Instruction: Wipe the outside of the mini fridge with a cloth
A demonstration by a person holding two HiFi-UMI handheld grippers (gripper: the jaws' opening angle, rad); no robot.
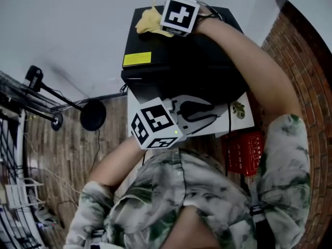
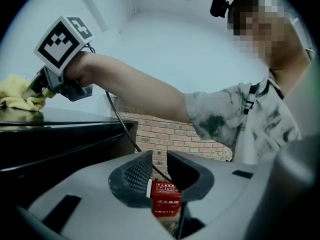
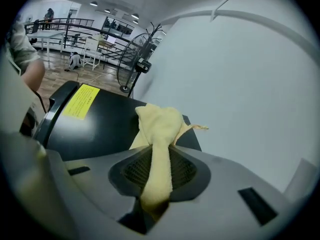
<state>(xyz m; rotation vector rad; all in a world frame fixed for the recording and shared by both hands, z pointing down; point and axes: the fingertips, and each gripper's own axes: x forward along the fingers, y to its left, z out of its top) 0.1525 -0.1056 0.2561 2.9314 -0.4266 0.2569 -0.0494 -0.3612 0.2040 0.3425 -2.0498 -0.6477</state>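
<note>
Wooden floorboards [image 1: 62,154] fill the left of the head view, with a black round-footed stand [image 1: 93,115] resting on them. Moving right, the left hand-held gripper [image 2: 160,160] hangs low, close to the person's chest, in front of the fridge. Its own view shows its jaws standing a little apart with nothing between them; only a red box shows through the gap, well behind.

In the middle is the black mini fridge [image 1: 171,66], seen from above. It stands on a white bench [image 1: 249,121]. A yellow label [image 1: 136,59] sits near the front left edge of its glossy top. At the far left corner of that top lies the yellow cloth [image 3: 157,126], bunched up and touching the surface.

The right hand-held gripper [image 3: 159,166] reaches across the fridge with the arm stretched out. Its jaws are pressed together on a fold of the cloth, which runs between the pads and spills out ahead onto the fridge top.

Further right, the red box [image 1: 244,152] sits low beside the bench, and a brick wall [image 1: 301,51] closes the right edge.

The step in hand looks like wiping the top panel, at its far corner. Most of the top, the sides and the door seem not yet covered. The next move probably calls for drawing the cloth back across the top with steady downward pressure, keeping the pinch firm so the cloth does not slip free. The left hand-held gripper could brace the fridge if it shifts.
</note>
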